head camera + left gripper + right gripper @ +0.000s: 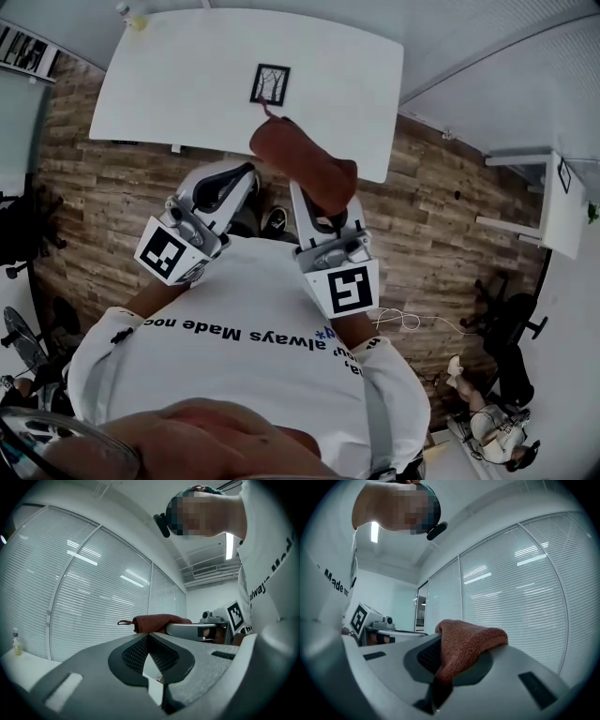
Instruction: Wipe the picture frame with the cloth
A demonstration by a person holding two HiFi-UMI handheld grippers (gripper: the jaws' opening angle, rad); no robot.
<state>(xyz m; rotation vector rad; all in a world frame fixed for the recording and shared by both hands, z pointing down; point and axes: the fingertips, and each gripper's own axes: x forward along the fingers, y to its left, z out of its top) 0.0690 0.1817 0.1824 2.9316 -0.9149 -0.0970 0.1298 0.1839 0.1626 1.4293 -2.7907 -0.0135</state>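
Two grippers are held up close to the person's chest, side by side, short of the near edge of the white desk (187, 84). We record the left gripper (149, 637) with its jaws together at the tips and nothing between them. The right gripper (438, 667) has its jaws clamped on the cloth (468, 641), a rust-red knitted piece that bunches over the jaw tips and droops to one side.

In the head view the cloth reaches forward from the right gripper across the near desk edge. Its small loop lies just short of the picture frame (270, 84). We cannot tell from any view whether the cloth touches the frame or the desk.

The picture frame lies flat on the desk, near the middle of its width and toward the near edge. It is black-edged, with a dark branching picture inside. A small bottle (132, 15) stands at the far left corner of the desk, well apart from the frame. The floor (112, 187) below is wood plank. Both gripper views show closed window blinds (93, 588) behind the jaws.
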